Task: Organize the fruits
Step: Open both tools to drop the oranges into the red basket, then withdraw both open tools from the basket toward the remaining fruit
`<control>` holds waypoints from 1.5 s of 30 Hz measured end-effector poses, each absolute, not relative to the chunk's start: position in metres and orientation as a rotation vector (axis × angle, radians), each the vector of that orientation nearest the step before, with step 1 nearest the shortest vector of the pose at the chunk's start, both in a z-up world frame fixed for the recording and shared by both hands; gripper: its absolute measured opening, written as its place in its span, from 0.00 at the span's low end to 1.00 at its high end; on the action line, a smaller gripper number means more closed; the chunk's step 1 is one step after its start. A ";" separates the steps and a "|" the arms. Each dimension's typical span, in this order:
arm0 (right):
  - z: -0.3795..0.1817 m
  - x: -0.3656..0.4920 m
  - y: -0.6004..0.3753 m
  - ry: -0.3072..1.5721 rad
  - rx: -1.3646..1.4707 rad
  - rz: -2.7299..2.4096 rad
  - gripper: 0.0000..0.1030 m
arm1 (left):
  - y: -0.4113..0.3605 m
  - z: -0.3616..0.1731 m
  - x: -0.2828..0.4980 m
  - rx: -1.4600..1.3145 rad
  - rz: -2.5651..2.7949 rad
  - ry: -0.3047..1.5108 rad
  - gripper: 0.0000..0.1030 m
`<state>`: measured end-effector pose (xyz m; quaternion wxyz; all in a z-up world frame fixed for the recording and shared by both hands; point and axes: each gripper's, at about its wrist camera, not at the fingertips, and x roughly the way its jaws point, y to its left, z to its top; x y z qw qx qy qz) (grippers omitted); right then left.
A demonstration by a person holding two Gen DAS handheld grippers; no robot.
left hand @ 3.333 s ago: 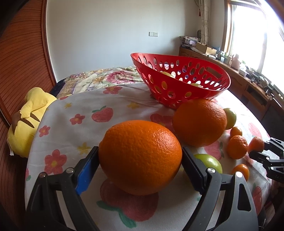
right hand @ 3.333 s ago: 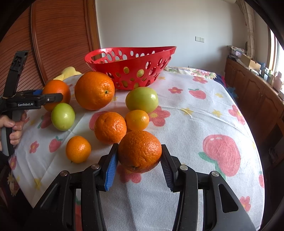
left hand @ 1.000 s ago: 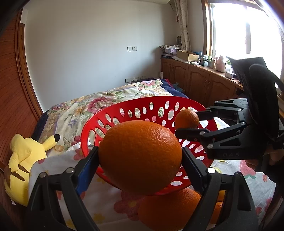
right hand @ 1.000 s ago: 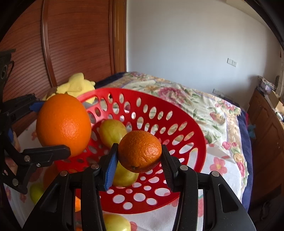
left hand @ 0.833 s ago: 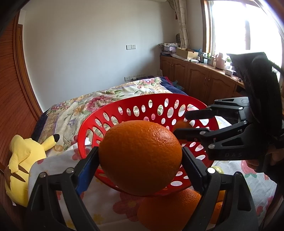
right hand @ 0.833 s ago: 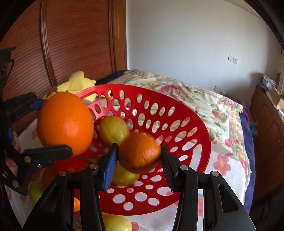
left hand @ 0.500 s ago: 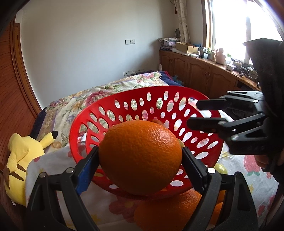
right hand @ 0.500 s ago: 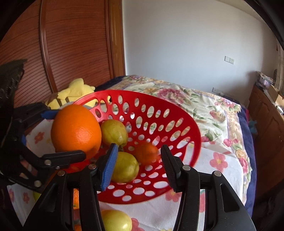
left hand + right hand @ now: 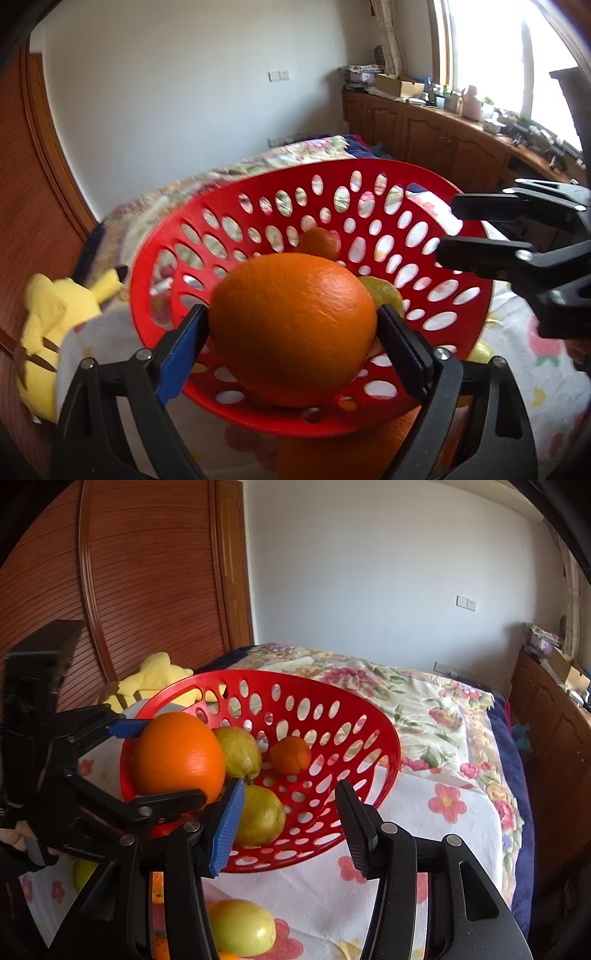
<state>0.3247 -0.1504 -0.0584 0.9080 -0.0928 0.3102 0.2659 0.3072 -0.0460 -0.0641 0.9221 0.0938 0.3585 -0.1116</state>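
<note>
My red basket (image 9: 384,746) sits on the bed (image 9: 424,701) with its open mouth tipped toward me; it is an oval, its long axis running across my left wrist view. Inside it lie two yellow-green pears (image 9: 240,751), one resting above the other, and a small orange (image 9: 290,755) lying against the far wall. That much I judge done.

My left gripper (image 9: 291,325) holds the large orange (image 9: 293,325) over the near part of the basket, the pads pressing its two sides. The jaws stand wide because the fruit is wide, and they are opening, so I judge the drop is in hand. The orange is close to round, slightly wider than tall, its long axis lying level between my pads.

My right gripper (image 9: 288,821) is empty: the jaws are opening with nothing between them, hanging above the basket's near rim.

Left to do, as far as I can see: another large orange (image 9: 351,446) below the basket, a green fruit (image 9: 242,926) on the flowered cloth (image 9: 461,834), another green one (image 9: 85,873) behind my left gripper, and smaller orange bits (image 9: 158,886) glimpsed through my right gripper's frame.
</note>
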 end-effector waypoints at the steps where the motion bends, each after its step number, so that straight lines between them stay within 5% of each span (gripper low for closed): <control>1: -0.058 0.324 -0.151 0.640 -0.190 0.548 0.52 | -0.045 -0.063 0.308 0.184 -0.228 0.737 0.88; 23: -0.047 0.251 -0.162 0.589 -0.119 0.472 0.57 | -0.030 -0.026 0.211 0.117 -0.257 0.565 0.88; 45: -0.098 0.162 -0.137 0.661 -0.080 0.481 0.52 | 0.004 -0.088 0.135 0.039 -0.225 0.569 0.88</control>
